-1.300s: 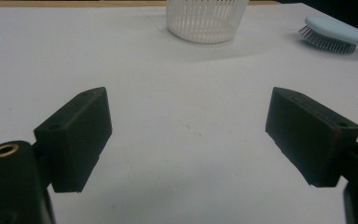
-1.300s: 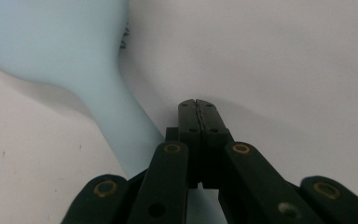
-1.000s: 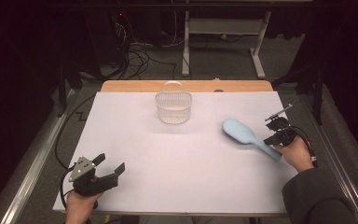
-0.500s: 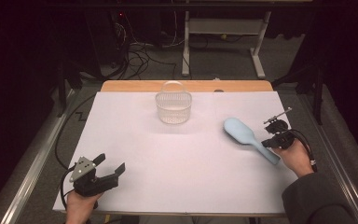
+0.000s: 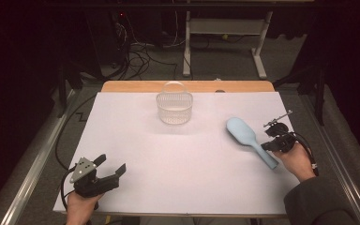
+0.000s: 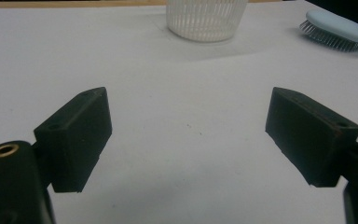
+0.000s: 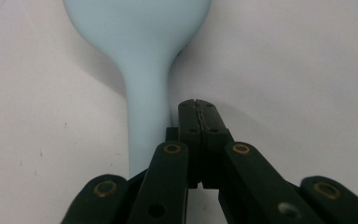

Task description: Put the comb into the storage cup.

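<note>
A pale blue hairbrush (image 5: 243,133) lies bristles down at the right of the white table (image 5: 187,159), its handle pointing to the near right. My right gripper (image 5: 268,146) is shut with nothing between its pads. In the right gripper view its closed jaw tips (image 7: 197,106) rest just right of the hairbrush handle (image 7: 147,116). My left gripper (image 5: 111,163) stands open near the front left corner, empty (image 6: 186,135). A white slatted basket (image 5: 174,107) with a hoop handle stands at the back middle.
A wooden strip (image 5: 187,86) runs along the table's far edge. Metal rails flank the table on both sides, and a cable (image 5: 63,140) trails off the left. Beyond the table are a desk frame (image 5: 225,42) and floor cables. The basket (image 6: 205,18) and hairbrush (image 6: 335,32) lie far ahead of the left jaws.
The right hand and the end of the hairbrush handle have shifted slightly toward the near edge. The left gripper has kept still.
</note>
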`<move>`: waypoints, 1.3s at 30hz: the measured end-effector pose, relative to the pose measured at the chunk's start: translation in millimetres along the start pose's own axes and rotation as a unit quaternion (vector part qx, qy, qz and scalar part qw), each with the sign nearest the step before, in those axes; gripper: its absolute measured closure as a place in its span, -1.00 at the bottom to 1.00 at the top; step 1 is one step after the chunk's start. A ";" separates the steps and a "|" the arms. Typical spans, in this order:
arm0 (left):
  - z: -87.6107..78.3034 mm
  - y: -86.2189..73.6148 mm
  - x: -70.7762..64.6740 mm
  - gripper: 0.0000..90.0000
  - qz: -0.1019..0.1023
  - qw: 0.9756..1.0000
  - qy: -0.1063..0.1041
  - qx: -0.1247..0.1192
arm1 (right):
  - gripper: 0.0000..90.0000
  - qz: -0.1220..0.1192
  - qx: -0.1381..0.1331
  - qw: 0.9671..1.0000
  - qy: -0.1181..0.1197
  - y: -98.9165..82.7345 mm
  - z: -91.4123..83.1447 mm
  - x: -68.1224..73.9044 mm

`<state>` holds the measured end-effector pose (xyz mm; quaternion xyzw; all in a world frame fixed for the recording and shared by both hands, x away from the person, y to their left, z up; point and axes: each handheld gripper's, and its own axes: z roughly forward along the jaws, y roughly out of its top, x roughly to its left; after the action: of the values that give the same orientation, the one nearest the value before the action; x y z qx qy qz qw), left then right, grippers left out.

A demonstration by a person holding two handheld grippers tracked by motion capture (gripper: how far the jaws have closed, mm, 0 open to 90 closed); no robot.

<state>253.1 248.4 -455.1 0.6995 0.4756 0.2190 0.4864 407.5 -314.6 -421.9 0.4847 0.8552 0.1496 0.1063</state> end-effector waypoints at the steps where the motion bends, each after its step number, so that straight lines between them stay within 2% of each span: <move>1: -0.1 0.0 0.0 -0.69 0.000 1.000 0.000 0.000 | 1.00 -0.001 -0.001 1.000 0.002 -0.5 -0.1 0.8; 13: 0.0 0.0 -0.1 -0.69 0.000 1.000 0.000 0.000 | 1.00 -0.011 -0.006 1.000 0.012 -5.1 -1.3 9.6; 20: 0.0 -0.1 -0.2 -0.69 0.001 1.000 0.000 0.000 | 1.00 -0.015 -0.010 1.000 0.010 -5.9 -2.4 12.0; 28: -0.1 -0.1 -0.1 -0.69 0.001 1.000 -0.001 0.001 | 0.94 -0.003 -0.021 1.000 0.006 -7.7 -6.8 8.0; 30: -0.1 0.0 -0.4 -0.69 0.002 1.000 -0.001 0.001 | 0.86 0.006 -0.026 1.000 0.008 -8.4 -9.0 6.2; 32: -0.2 0.0 -0.4 -0.69 0.002 1.000 -0.001 0.000 | 0.83 0.006 -0.028 1.000 0.009 -8.4 -9.3 5.7; 33: -0.6 0.3 -0.3 -0.69 0.000 1.000 -0.002 -0.003 | 0.73 0.009 -0.032 0.999 0.010 -8.4 -10.5 5.5; 34: -0.6 0.3 -0.3 -0.69 0.000 1.000 -0.002 -0.003 | 0.73 0.009 -0.032 0.999 0.010 -8.4 -10.5 5.5; 39: -0.8 0.7 -0.2 -0.69 -0.001 1.000 -0.004 -0.004 | 0.48 0.018 -0.048 0.999 0.006 -7.7 -15.8 5.4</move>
<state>252.7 248.6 -454.1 0.6979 0.4739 0.2176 0.4909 393.5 -316.1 -410.1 0.4931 0.8391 0.1950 0.1215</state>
